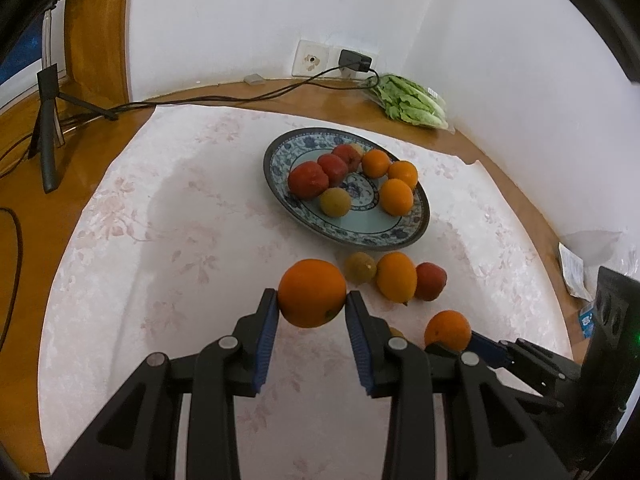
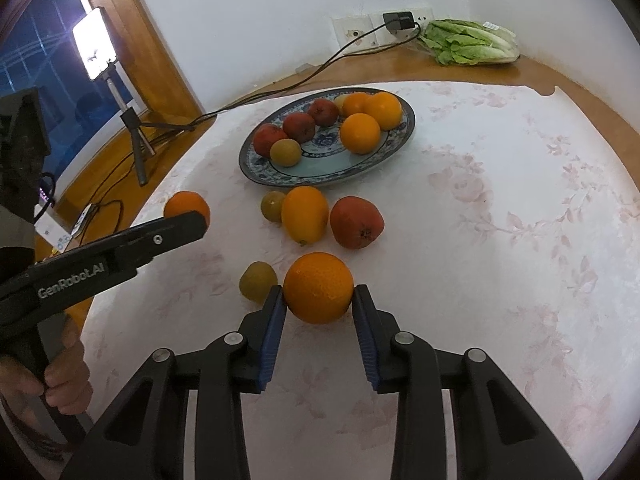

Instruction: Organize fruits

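My left gripper (image 1: pixel 311 300) is shut on an orange (image 1: pixel 312 292), its blue pads pressing both sides. The right gripper (image 2: pixel 318 294) grips a second orange (image 2: pixel 319 286) the same way, close to the white cloth. Each view also catches the other gripper from the side with its orange (image 1: pixel 448 330) (image 2: pixel 186 206). A blue patterned plate (image 1: pixel 348 236) (image 2: pixel 320 178) beyond them holds three red fruits, three oranges and small green-brown fruits. Loose on the cloth in front of it lie an oval orange (image 2: pixel 305 214), a red fruit (image 2: pixel 357 222) and two small green-brown fruits (image 2: pixel 273 206) (image 2: pixel 258 281).
A floral white cloth (image 2: pixel 500 200) covers the round wooden table. Bagged lettuce (image 2: pixel 468 42) lies by the wall under a plugged-in charger (image 2: pixel 398 20), whose cable runs left. A lit lamp on a tripod (image 2: pixel 134 128) stands at the left edge. A hand (image 2: pixel 64 384) holds the left gripper's grip.
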The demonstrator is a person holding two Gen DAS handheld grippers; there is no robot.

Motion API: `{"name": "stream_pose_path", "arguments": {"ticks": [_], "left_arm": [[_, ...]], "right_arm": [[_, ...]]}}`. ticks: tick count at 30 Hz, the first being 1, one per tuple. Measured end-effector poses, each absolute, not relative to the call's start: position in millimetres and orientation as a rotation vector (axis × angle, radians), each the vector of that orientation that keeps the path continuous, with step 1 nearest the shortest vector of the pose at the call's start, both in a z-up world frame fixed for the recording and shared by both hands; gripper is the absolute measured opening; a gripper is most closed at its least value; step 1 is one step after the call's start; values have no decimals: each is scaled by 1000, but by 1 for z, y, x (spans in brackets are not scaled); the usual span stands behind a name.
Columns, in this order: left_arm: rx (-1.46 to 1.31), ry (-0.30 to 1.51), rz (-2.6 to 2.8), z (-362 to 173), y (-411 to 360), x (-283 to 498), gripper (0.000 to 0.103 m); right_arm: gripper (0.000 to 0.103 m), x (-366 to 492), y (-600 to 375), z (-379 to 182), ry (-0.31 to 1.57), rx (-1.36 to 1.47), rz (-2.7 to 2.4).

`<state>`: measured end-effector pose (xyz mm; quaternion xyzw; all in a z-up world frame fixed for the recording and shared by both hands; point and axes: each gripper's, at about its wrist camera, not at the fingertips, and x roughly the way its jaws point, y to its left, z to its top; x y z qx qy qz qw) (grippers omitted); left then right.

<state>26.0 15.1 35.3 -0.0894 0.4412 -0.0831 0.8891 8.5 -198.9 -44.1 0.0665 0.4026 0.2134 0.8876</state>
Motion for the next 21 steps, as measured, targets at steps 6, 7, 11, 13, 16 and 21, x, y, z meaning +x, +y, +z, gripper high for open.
{"name": "stream_pose_path", "arguments": {"ticks": [6, 7, 11, 13, 16, 21], "left_arm": [[-173, 910, -182, 40, 9, 25, 36], [-173, 911, -184, 40, 7, 25, 36], [-180, 916, -195, 42, 4, 26, 36], [-174, 915, -196, 43, 2, 26, 36], [-168, 916, -198, 43, -1, 28, 36], [-162, 919, -204, 47, -3, 34, 36]], "right_arm": [[35, 7, -203, -37, 818, 137, 446], [35, 7, -204, -36, 816, 140, 445], [35, 7, -206, -31, 806, 146, 445], [35, 6, -207, -27, 794, 137, 445], [35, 6, -208, -23, 783, 134, 449], [35, 10, -210, -16, 770, 126, 461]]}}
